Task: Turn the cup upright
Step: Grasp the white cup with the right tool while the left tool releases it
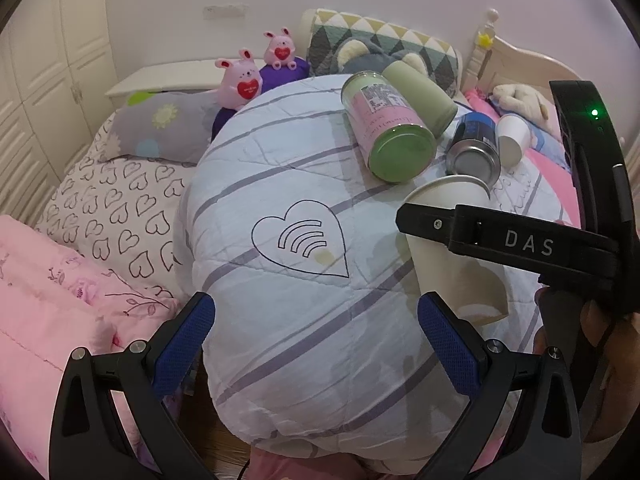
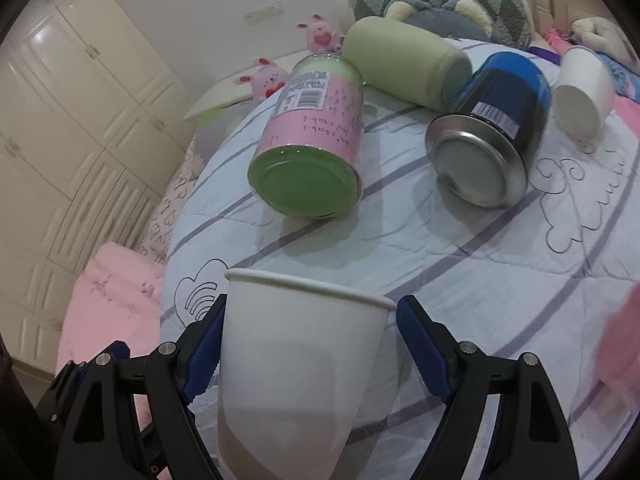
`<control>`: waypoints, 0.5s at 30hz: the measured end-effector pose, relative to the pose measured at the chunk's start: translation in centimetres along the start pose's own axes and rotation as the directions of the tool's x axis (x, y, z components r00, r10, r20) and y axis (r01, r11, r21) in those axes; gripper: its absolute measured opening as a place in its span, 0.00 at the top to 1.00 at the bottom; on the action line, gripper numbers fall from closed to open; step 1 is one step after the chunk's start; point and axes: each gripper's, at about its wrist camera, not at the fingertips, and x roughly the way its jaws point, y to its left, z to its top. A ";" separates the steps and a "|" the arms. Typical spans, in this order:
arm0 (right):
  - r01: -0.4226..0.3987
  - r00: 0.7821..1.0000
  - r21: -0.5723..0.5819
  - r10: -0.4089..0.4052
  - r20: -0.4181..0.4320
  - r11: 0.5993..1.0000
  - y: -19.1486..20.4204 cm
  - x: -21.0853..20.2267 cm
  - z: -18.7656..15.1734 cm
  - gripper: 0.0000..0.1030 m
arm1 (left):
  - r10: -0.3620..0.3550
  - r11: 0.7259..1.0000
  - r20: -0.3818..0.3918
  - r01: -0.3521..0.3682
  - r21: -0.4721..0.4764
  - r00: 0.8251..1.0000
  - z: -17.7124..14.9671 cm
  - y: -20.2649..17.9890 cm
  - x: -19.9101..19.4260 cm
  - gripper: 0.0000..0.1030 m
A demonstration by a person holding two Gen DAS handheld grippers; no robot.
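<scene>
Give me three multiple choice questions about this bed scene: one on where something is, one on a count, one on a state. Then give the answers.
1. The paper cup lying on its side is:
A) beside the blue can
B) on the wardrobe
C) under a pillow

2. How many cans lie on the quilt?
A) one
B) two
C) four

3. The jaws of the left gripper are:
A) shut on a cup
B) open and empty
C) shut on a can

Answers:
1 A: it lies just right of the blue can.
2 B: the pink-and-green can and the blue one.
3 B: only quilt shows in the wide gap between them.
</scene>
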 end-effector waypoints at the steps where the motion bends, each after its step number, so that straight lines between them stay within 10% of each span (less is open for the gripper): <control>1: -0.006 1.000 -0.006 0.006 -0.001 1.000 0.1 0.0 0.0 0.20 | -0.009 1.000 -0.002 0.009 0.001 1.000 0.0 -0.1 0.0 0.00; 15: 0.005 0.998 -0.063 -0.001 0.061 0.998 -0.5 -1.6 0.3 0.26 | -0.166 0.984 0.002 0.166 0.067 0.986 0.3 -3.2 -0.4 0.00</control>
